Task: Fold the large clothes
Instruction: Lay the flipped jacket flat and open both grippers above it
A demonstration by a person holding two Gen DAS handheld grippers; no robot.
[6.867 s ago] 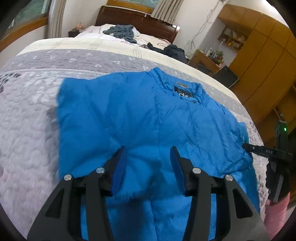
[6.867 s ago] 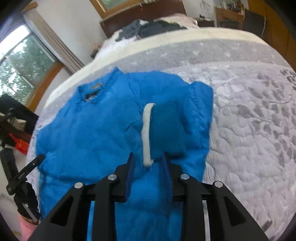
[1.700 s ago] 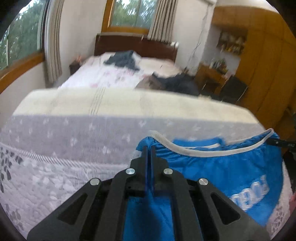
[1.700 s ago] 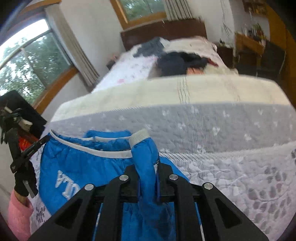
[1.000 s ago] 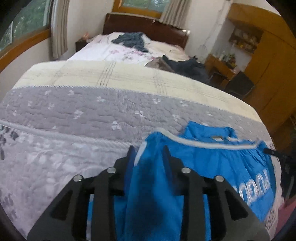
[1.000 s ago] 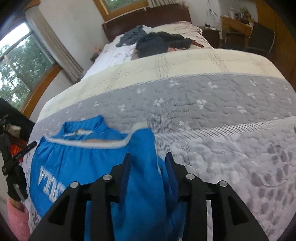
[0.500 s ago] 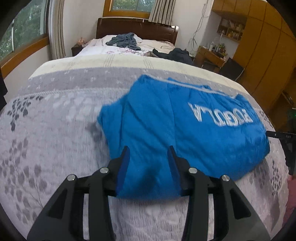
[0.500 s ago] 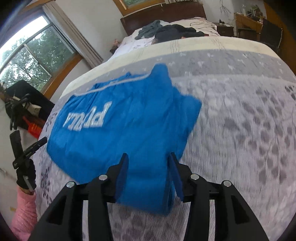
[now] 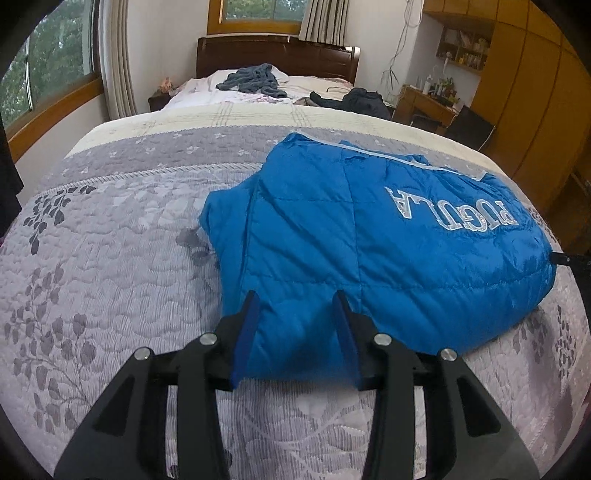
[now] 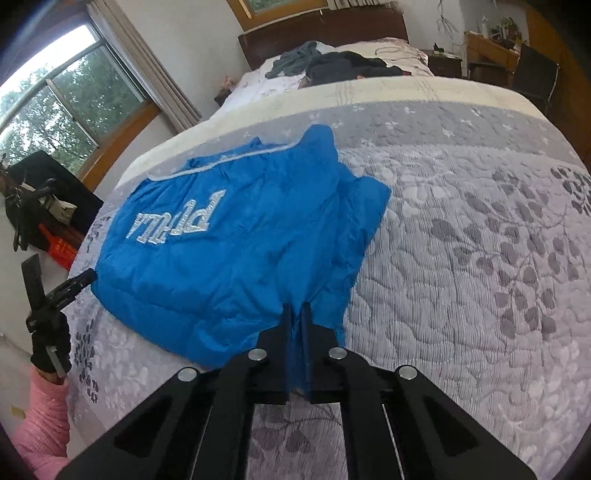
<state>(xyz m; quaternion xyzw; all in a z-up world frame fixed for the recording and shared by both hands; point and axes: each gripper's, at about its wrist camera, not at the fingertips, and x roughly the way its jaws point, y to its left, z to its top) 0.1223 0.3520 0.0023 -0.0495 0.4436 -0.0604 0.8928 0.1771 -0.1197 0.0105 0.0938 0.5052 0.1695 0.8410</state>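
Now folded in half, blue jacket (image 9: 373, 240) ahead; left gripper (image 9: 295, 325) spread wide, released; right gripper (image 10: 296, 314) newly pinching near hem, ready for tidying.

Soft daylight, no hard shadows. We see it entering through the window (image 10: 55, 110) at upper left of the right wrist view, where the panes glare nearly white, and through the window (image 9: 258, 11) at top centre of the left wrist view. Left view is sharp across the quilt (image 9: 110, 258). In the right view we find mild blur; white lettering (image 10: 177, 218) on the blue jacket (image 10: 229, 258) smears. Both frames bow strongly at the edges, corners vignetted black. Faint shadow under the jacket's near edge.
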